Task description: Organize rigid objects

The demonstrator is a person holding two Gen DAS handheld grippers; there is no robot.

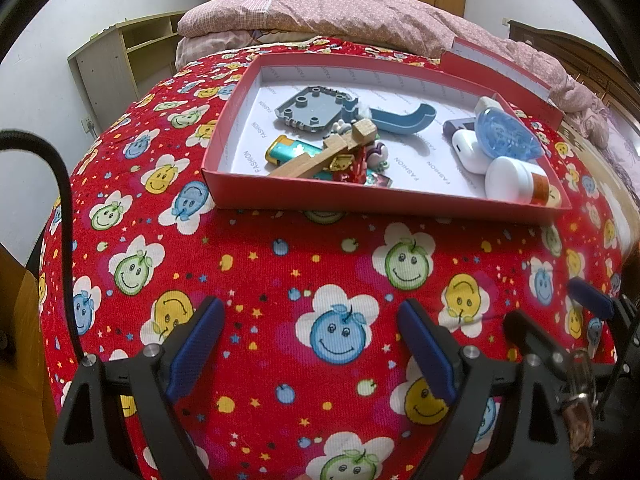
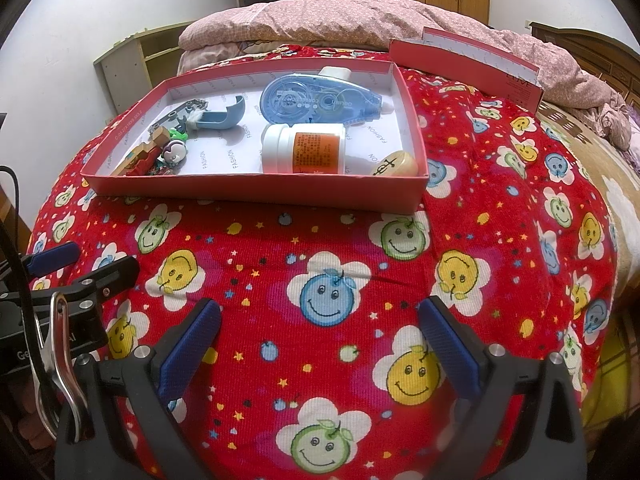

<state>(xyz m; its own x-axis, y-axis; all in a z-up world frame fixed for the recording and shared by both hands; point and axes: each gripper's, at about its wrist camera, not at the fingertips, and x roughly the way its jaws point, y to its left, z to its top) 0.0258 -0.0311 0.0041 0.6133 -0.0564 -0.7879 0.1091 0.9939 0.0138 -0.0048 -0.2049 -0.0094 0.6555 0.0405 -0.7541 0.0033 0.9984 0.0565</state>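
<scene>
I see my left gripper [image 1: 310,320] at the bottom of the left wrist view with its jaws spread wide, nothing between the blue pads but the red bedspread [image 1: 280,260] with its smiling-fruit print. It holds nothing, and I cannot tell whether the fingertips touch the cloth.

My right gripper [image 2: 320,320] sits the same way low in the right wrist view: jaws wide apart, empty, only bedspread showing between them. Each gripper also appears at the edge of the other's view, low right in the left view and low left in the right.

The red shallow box [image 1: 360,202] lies on the bedspread in the upper middle of both views, well apart from both grippers. In its left part is a small heap: a grey studded plate [image 1: 310,110], a blue curved piece [image 1: 404,120], a wooden block piece [image 1: 332,148], a lighter [image 1: 284,148] and some small trinkets I cannot make out. In its right part lie a blue correction tape dispenser [image 2: 320,98], a white bottle with an orange label [image 2: 304,150] on its side, and a round wooden stamp [image 2: 394,164] in the near right corner. A white earbud case [image 1: 470,150] shows beside the dispenser in the left view.

The box lid [image 2: 464,66] stands on edge at the upper right, against the pink quilt [image 2: 340,20].
</scene>
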